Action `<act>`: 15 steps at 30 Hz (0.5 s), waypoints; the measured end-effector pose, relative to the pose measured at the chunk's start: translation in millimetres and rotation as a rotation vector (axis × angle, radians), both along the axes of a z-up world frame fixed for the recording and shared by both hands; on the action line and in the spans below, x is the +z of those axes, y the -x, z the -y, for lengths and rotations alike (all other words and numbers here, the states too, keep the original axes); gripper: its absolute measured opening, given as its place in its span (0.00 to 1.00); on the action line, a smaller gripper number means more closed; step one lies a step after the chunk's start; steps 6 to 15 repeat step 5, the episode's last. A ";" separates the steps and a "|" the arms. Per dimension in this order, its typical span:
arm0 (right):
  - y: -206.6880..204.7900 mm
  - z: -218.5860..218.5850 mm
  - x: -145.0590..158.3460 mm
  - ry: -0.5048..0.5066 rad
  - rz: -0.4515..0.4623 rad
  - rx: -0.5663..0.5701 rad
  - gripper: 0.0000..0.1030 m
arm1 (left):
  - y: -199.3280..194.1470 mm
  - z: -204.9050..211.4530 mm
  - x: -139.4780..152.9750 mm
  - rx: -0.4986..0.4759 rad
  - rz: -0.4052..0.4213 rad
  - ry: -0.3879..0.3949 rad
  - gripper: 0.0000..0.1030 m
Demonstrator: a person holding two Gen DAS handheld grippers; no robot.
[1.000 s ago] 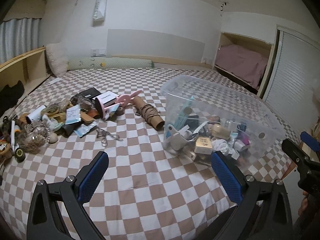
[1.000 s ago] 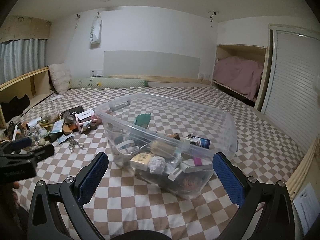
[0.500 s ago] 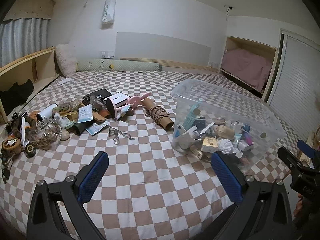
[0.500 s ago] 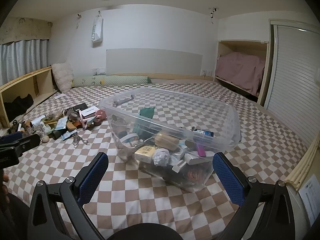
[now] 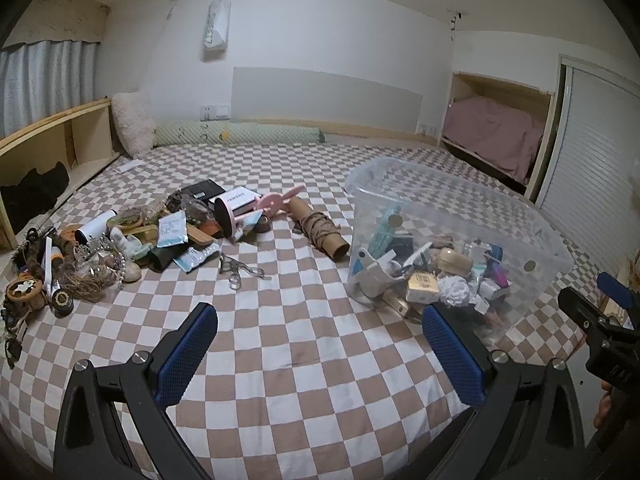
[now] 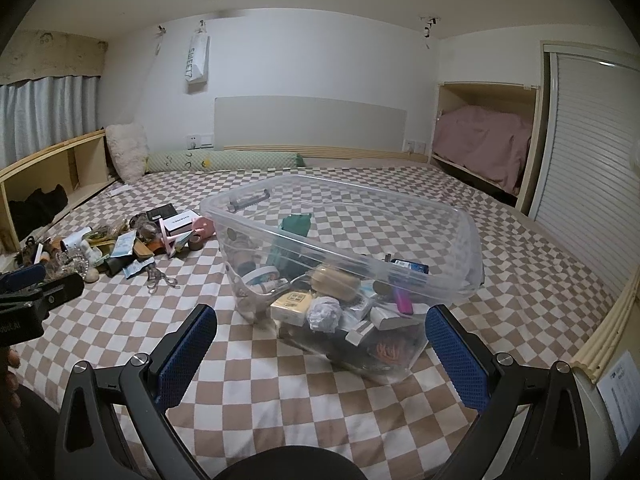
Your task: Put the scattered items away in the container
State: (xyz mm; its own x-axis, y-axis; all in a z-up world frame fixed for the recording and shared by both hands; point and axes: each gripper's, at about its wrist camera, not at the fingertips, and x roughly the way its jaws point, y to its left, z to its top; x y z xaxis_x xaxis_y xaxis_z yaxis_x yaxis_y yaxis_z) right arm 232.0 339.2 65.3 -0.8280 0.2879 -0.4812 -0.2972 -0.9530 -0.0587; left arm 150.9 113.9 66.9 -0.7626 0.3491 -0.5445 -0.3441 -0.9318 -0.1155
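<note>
We have the clear container point(image 6: 460, 240) partly filled, both the left gripper point(image 5: 320, 344) and right gripper point(image 6: 320, 344) spread wide and empty, while a heap of scattered items point(image 5: 132, 240) waits near the bed's point(image 5: 304, 360) left edge.

Clear bin point(image 6: 460, 240) part-filled — right gripper point(image 6: 320, 344) fingers point(image 6: 188, 344) spread wide, empty

You are looking at one clear plastic container point(image 5: 536, 236) sitting on the checkered bed cover point(image 5: 304, 344), and one heap of scattered items point(image 5: 132, 236) lying beside it. Apart from the heap, one cardboard tube point(image 5: 318, 229) wound with twine and one metal eyelash curler point(image 5: 239, 270) are lying singly. You are holding two grippers, the left gripper point(image 5: 320, 346) and the right gripper point(image 6: 322, 346), each showing two blue pads. The pieces inside the container and the heap are overlapping too much to count.
</note>
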 end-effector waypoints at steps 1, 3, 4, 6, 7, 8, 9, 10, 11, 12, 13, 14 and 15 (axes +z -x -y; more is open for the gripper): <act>0.0 -0.1 -0.1 0.000 0.001 -0.001 1.00 | 0.0 0.6 0.3 0.003 -0.002 0.001 1.00; -0.1 -0.1 -0.2 -0.001 0.002 -0.002 1.00 | 0.1 1.9 0.8 0.008 -0.005 0.003 1.00; -0.2 -0.1 0.0 0.000 0.002 -0.002 1.00 | 0.2 2.6 1.1 0.010 -0.007 0.004 1.00; -0.2 -0.2 0.3 0.000 0.002 -0.001 1.00 | 0.2 3.2 1.4 0.013 -0.009 0.005 1.00; -0.2 -0.2 0.3 0.000 0.002 -0.001 1.00 | 0.2 3.2 1.4 0.013 -0.009 0.005 1.00; -0.2 -0.2 0.3 0.000 0.002 -0.001 1.00 | 0.2 3.2 1.4 0.013 -0.009 0.005 1.00; -0.2 -0.2 0.3 0.000 0.002 -0.001 1.00 | 0.2 3.2 1.4 0.013 -0.009 0.005 1.00; -0.2 -0.2 0.3 0.000 0.002 -0.001 1.00 | 0.2 3.2 1.4 0.013 -0.009 0.005 1.00; -0.2 -0.2 0.3 0.000 0.002 -0.001 1.00 | 0.2 3.2 1.4 0.013 -0.009 0.005 1.00; -0.2 -0.2 0.3 0.000 0.002 -0.001 1.00 | 0.2 3.2 1.4 0.013 -0.009 0.005 1.00; -0.2 -0.2 0.3 0.000 0.002 -0.001 1.00 | 0.2 3.2 1.4 0.013 -0.009 0.005 1.00; -0.2 -0.2 0.3 0.000 0.002 -0.001 1.00 | 0.2 3.2 1.4 0.013 -0.009 0.005 1.00; -0.2 -0.2 0.3 0.000 0.002 -0.001 1.00 | 0.2 3.2 1.4 0.013 -0.009 0.005 1.00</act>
